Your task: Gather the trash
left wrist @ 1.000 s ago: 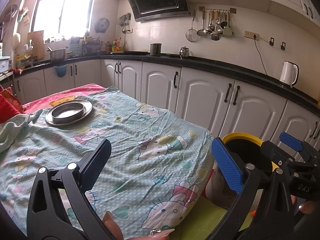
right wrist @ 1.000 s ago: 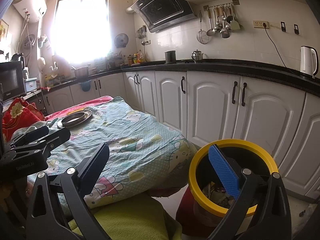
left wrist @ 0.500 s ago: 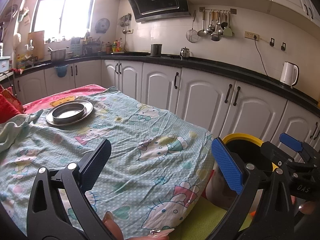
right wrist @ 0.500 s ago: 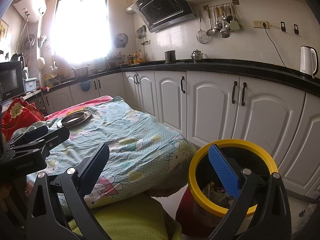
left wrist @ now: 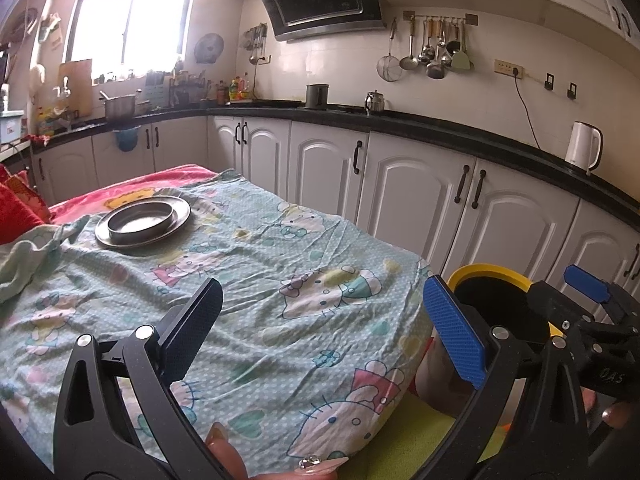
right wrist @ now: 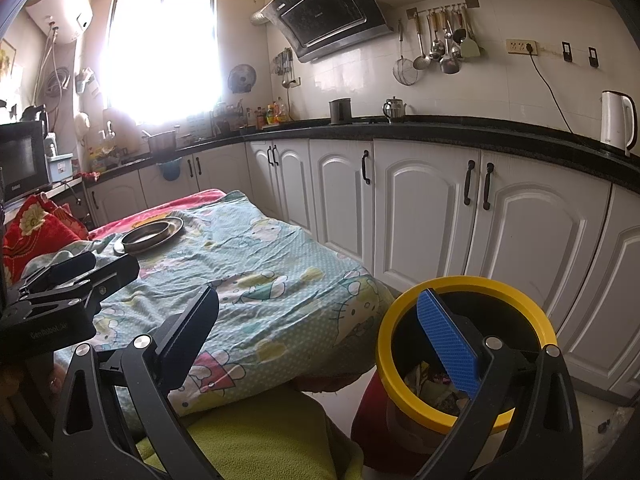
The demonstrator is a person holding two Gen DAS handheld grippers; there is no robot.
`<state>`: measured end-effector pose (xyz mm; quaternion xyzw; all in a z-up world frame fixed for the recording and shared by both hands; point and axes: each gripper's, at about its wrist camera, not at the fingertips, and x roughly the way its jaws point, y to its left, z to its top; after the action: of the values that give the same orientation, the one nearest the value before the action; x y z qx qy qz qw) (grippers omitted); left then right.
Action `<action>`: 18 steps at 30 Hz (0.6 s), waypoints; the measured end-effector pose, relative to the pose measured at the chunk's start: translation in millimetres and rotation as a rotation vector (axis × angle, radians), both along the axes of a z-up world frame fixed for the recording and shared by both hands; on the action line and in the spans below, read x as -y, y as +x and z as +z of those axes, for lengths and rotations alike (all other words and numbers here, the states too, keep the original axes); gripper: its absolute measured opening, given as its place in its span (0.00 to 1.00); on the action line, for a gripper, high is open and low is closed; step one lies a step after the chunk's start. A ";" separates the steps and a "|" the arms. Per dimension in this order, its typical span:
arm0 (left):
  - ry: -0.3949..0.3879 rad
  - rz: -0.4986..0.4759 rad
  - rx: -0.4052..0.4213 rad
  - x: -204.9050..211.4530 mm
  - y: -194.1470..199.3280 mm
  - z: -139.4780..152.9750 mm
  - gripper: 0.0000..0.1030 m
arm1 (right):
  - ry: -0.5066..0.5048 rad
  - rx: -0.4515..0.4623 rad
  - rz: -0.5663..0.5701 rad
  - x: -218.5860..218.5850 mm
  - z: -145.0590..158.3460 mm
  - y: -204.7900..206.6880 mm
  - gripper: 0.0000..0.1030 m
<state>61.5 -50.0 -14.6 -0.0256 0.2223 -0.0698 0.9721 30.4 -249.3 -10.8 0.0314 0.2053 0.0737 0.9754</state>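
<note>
Faintly, "GenRobot.AI" on left hand-held gripper (right wrist: pixel 72 280)

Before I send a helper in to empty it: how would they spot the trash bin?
Find the table under the cartoon-print cloth in front of the white cabinets. The bin stands on the floor at its near corner. Its thick yellow rim around a dark inside with scraps sets it apart.

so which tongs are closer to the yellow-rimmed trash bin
Right. The right tongs hang open just above the yellow-rimmed trash bin, the blue pad over its mouth. The left tongs are open over the bedsheet, beside the bin.
</note>
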 end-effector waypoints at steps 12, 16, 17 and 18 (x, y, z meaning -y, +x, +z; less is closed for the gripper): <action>-0.053 0.057 -0.039 -22.0 3.4 -3.1 0.90 | -0.003 -0.009 -0.003 2.1 1.3 5.6 0.94; -0.095 0.189 -0.082 -71.5 5.1 -4.1 0.90 | -0.031 0.015 0.104 -26.3 16.3 16.6 0.94; -0.097 0.253 -0.101 -93.2 4.4 -5.2 0.90 | -0.032 0.009 0.154 -42.1 20.4 23.4 0.94; -0.095 0.321 -0.118 -114.8 2.6 -6.7 0.90 | -0.039 -0.016 0.224 -64.9 22.6 33.6 0.94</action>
<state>64.1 64.8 -21.2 -0.1106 0.2687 0.0774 0.9537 64.0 -184.5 11.8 -0.0103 0.2167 0.1778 0.9599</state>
